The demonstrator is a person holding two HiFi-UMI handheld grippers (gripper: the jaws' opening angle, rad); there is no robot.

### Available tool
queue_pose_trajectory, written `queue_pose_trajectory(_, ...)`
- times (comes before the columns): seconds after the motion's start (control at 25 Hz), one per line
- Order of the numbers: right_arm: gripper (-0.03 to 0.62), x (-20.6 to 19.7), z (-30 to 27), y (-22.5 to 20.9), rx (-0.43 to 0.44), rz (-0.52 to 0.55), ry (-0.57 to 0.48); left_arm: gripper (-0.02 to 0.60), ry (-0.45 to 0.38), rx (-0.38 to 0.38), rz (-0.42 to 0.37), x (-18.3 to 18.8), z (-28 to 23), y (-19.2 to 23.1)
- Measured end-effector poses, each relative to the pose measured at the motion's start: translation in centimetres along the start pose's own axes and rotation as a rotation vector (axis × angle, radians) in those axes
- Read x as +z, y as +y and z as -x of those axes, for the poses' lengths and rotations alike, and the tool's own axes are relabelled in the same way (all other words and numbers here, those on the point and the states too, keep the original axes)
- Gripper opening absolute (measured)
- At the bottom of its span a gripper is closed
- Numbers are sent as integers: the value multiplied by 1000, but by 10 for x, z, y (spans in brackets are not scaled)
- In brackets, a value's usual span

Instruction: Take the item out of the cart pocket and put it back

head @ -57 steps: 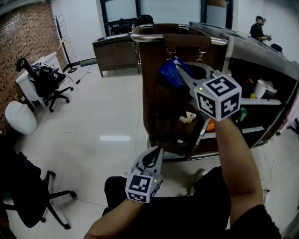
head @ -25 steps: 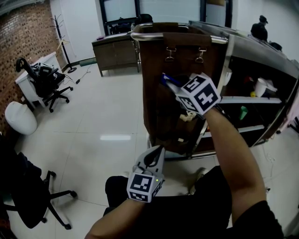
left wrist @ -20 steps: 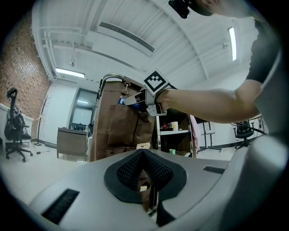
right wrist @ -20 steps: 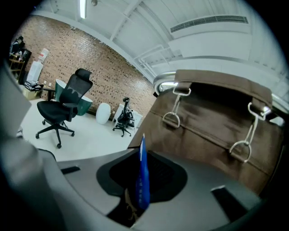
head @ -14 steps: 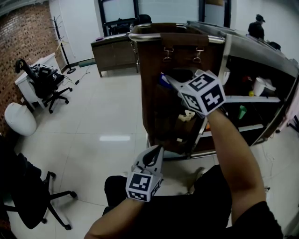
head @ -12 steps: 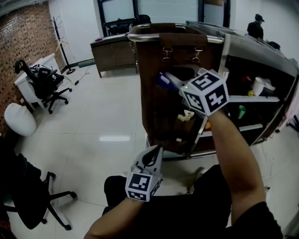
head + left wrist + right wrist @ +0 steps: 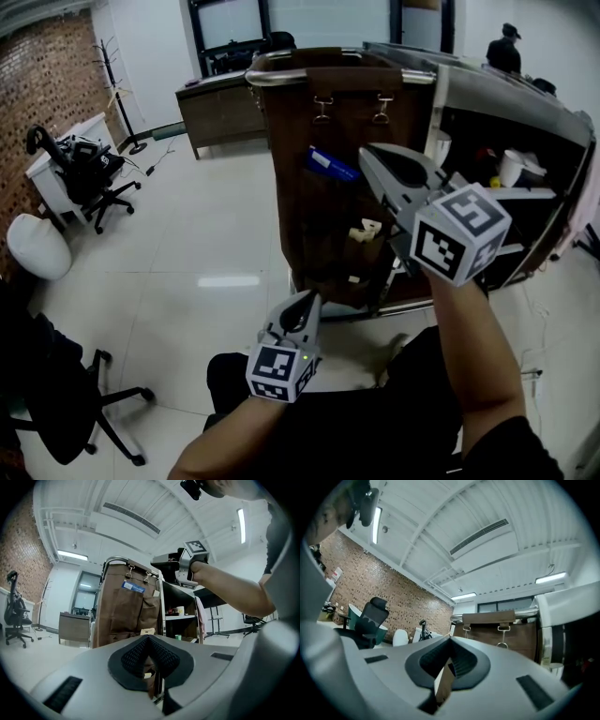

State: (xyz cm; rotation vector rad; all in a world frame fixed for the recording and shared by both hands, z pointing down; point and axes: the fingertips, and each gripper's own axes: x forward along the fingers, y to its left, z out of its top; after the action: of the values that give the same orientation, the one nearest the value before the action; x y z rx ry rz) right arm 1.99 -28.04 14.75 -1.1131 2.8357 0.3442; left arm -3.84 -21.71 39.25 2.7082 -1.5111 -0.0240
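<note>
Where the pale tiled floor [image 7: 187, 234] runs out to a red brick wall [image 7: 42, 75], the following stand or are held, largest first.

Service cart [image 7: 506, 103]: metal frame with a chrome top rail, open shelves on its right side bearing small goods too small to name.

Brown fabric pocket panel [image 7: 305, 234]: hung from the rail by two clips, covering the cart's near end, with pockets sewn on its face.

Wooden desk [image 7: 220, 108]: behind the cart, against the far wall.

Black office chairs: one [image 7: 94, 173] at the brick wall, one at the lower left edge of the head view.

Right gripper [image 7: 365, 151]: raised in front of the panel's upper right, pointing towards it. Its jaws have just closed and now meet, with nothing between them. In its own view the panel lies well ahead, so it holds nothing and touches nothing.

Left gripper [image 7: 310, 297]: low, near the person's lap, pointing level at the foot of the cart. Jaws together, empty.

Blue packet [image 7: 331, 164]: the task's item, flat with a white label, tilted, sticking out of the mouth of an upper pocket, just left of the right gripper's tips.

Cream-coloured piece [image 7: 364, 230]: in a lower pocket, kind not discernible.
</note>
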Motion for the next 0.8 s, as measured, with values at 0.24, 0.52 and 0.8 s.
queue_pose_trajectory(0.24, 3, -33, 54, 21, -26, -61, 5, 0, -2, -5, -10, 0, 0, -3)
queue_pose_trajectory(0.52, 3, -106, 85, 58, -27, -156, 56, 0, -3, -6, -3, 3, 1, -6)
queue_pose_trajectory(0.8, 3, -172, 101, 71, -42, -216, 140, 0, -15, -17, -16, 4, -2, -10)
